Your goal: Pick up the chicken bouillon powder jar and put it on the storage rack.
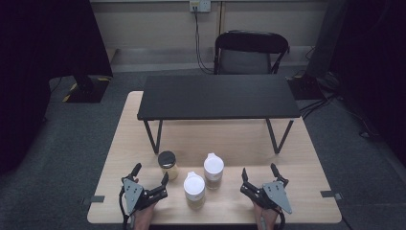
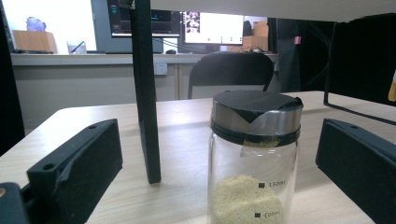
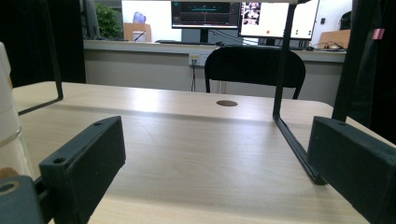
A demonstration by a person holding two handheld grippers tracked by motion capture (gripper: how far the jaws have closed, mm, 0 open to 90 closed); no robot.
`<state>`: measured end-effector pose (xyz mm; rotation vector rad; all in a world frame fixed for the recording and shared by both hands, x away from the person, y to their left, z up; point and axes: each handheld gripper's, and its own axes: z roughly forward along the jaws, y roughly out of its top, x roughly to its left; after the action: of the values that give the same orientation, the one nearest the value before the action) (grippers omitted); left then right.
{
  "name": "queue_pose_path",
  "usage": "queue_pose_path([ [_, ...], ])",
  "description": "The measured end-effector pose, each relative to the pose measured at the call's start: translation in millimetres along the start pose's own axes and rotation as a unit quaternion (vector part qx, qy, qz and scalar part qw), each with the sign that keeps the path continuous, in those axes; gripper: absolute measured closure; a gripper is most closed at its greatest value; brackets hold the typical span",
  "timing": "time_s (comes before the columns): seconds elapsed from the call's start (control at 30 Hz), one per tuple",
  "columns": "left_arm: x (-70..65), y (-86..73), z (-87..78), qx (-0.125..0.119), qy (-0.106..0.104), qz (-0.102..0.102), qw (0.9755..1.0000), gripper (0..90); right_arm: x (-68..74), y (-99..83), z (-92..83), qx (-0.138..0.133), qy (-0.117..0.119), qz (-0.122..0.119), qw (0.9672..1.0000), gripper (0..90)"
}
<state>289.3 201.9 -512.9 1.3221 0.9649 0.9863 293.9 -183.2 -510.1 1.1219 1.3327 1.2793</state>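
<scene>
Black-lidded glass jar (image 1: 167,165) of yellowish grain stands on the wooden table (image 1: 306,158) just ahead of the left gripper (image 1: 150,175), whose jaws gape wide around nothing, while the right gripper (image 1: 259,171) rests likewise spread and empty, right of two white-capped jars (image 1: 205,178).

Three jars stand on the wooden table (image 1: 297,158) in front of the black shelf (image 1: 218,96): one black-lidded jar (image 1: 167,164) nearest the shelf's left leg, and two white-lidded jars (image 1: 213,170) (image 1: 194,189) (both further from the shelf). One folding chair (image 1: 250,52) sits behind the shelf. Two grippers (image 1: 150,175) (image 1: 259,172) flank the jars.
</scene>
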Motion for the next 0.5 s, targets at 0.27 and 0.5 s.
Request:
queue_pose_path([
  [0.27,0.5,0.1,0.0,0.001,0.002,-0.001,1.0000,0.0,-1.6,-0.6,-1.9,-0.005,-0.002,0.013,0.9999,3.5],
  [0.5,0.2,0.1,0.2,0.002,0.001,0.000,1.0000,0.0,-2.1,-0.7,-2.6,-0.006,0.001,0.017,0.9998,3.3],
])
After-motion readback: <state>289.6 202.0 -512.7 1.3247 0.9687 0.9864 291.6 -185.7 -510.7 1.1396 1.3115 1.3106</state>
